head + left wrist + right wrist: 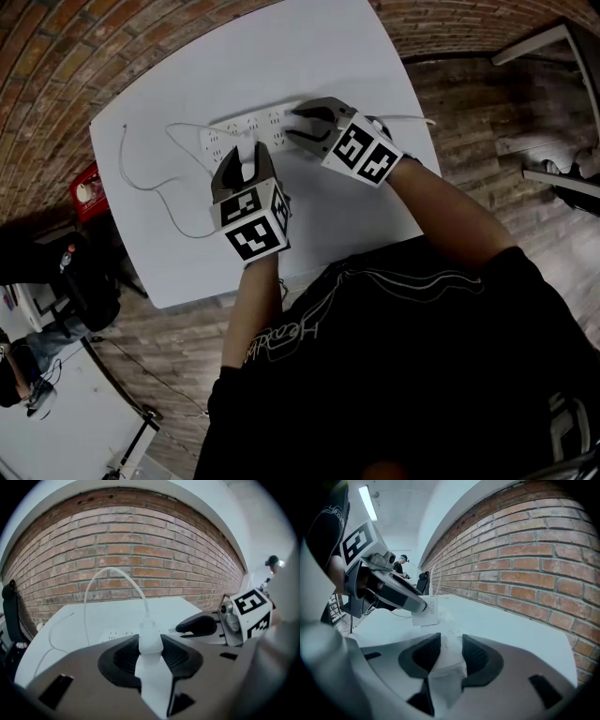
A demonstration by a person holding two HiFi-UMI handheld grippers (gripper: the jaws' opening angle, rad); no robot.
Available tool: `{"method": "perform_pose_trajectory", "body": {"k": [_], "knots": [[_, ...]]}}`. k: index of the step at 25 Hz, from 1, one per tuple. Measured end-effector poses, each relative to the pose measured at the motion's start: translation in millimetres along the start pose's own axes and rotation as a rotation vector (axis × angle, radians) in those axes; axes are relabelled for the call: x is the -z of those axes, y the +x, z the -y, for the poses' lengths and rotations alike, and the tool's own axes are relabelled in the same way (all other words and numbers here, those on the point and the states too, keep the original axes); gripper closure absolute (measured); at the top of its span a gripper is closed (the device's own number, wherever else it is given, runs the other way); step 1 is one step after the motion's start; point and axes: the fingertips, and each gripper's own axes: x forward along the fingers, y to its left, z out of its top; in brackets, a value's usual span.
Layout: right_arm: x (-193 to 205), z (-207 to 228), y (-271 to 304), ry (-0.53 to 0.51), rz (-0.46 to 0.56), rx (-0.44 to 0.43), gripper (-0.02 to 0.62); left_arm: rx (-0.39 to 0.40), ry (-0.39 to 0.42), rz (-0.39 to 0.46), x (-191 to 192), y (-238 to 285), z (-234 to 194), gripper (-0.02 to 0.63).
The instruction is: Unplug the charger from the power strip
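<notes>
A white power strip [246, 133] lies across the far part of the white table [328, 56]. My right gripper [291, 129] is shut on the strip's right end; in the right gripper view its pads [424, 654] press on the white body [446, 644]. My left gripper [246, 161] is shut on the white charger [151, 639], whose thin white cable [117, 573] arcs upward and trails off to the table's left [155, 186]. The charger [425, 612] sits at the strip's top. Whether its prongs are still in the socket is hidden.
The table's front edge [225, 291] is close to my body. A red object [86, 192] and a dark bag [80, 272] lie on the wooden floor to the left. White frames [553, 56] stand at the right, and a brick wall [126, 550] lies beyond.
</notes>
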Motion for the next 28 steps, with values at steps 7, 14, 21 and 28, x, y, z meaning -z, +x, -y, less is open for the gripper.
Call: {"method": "perform_pose_trajectory", "body": {"k": [7,14,21,28], "knots": [[-1.6,0.6,2.3,0.001,0.000,-0.001,0.469,0.003,0.035,-0.002,-0.3,-0.2,-1.2,0.466],[-1.2,0.1,3.0,0.000,0.001,-0.004,0.469,0.008,0.014,-0.006,-0.4,-1.7,-1.7,0.468],[-0.7,-0.4,2.4,-0.004,0.004,-0.004,0.470,-0.022,0.110,-0.008,0.6,-3.7,2.0,0.463],[-0.1,-0.9,0.4,-0.005,0.003,-0.002,0.469,0.063,-0.163,0.005,-8.0,-10.4,-13.1,0.469]]}}
